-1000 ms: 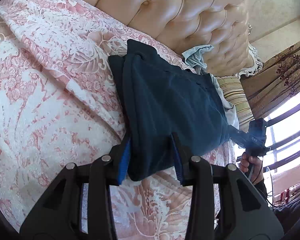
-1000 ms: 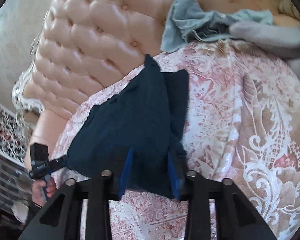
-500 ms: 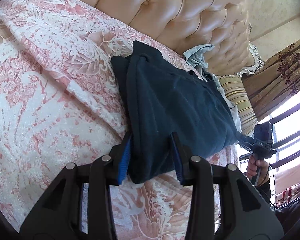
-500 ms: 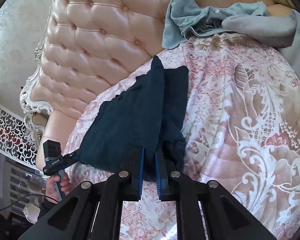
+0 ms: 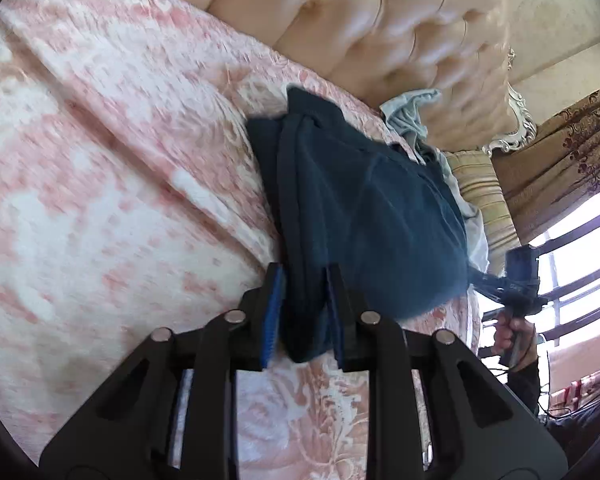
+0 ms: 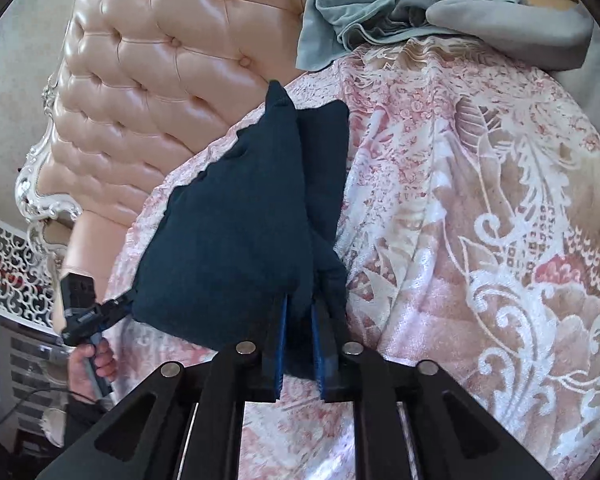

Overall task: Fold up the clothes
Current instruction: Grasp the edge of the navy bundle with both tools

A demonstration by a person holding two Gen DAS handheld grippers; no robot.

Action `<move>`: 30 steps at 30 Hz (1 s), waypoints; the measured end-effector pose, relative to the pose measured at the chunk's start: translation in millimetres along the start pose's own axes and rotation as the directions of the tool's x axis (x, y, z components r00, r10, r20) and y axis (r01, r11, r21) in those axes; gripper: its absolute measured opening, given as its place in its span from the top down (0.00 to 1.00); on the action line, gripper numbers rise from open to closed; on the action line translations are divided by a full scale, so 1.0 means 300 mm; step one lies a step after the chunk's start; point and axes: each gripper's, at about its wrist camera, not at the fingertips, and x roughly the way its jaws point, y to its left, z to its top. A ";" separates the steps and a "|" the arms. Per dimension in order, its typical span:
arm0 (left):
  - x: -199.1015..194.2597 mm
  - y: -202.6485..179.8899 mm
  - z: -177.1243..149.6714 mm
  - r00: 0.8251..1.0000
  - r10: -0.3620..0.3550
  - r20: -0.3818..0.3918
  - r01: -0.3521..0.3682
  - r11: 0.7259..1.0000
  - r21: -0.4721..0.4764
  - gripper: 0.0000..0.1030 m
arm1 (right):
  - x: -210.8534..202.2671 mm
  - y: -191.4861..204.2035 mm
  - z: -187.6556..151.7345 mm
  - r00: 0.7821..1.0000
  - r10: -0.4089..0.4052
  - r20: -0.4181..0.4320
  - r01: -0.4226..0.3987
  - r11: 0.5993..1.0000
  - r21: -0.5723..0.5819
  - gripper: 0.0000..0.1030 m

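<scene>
A dark blue garment (image 5: 360,208) lies folded on the pink floral bedspread (image 5: 100,200), close to the tufted headboard (image 5: 380,20). My left gripper (image 5: 303,276) is closing, and its blue pads bunch the garment's near corner between them. In the right wrist view the same garment (image 6: 228,240) runs away from my right gripper (image 6: 300,308). Its jaws are opening, with the garment's other near corner still between the pads. Each view shows the other gripper at the garment's far side, held by a hand (image 6: 92,364).
A heap of grey-blue clothes (image 6: 360,12) leans on the headboard behind the garment. A striped pillow (image 5: 480,184), a patterned curtain (image 5: 560,152) and a barred window (image 5: 580,280) stand past the bed's right side. Bedspread (image 6: 480,240) stretches wide to the right.
The left jaws have narrowed onto the garment's corner. The right jaws pinched tight half a second ago and now stand wider. The garment has shifted slightly towards the headboard.
</scene>
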 end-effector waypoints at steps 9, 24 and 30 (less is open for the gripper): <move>0.001 0.048 0.230 0.973 -0.120 0.198 0.149 0.979 -0.139 0.42 | -0.114 0.058 0.198 0.966 0.008 0.257 -0.008 1.000 -0.002 0.32; 0.270 0.036 0.339 0.998 -0.060 0.014 0.061 0.993 -0.106 0.76 | 0.173 0.012 0.345 0.995 -0.019 0.097 0.018 1.000 0.012 0.32; 0.253 0.006 0.338 1.000 0.009 0.017 -0.009 0.999 -0.035 0.83 | 0.170 0.040 0.352 0.995 -0.018 0.103 0.022 0.999 -0.039 0.32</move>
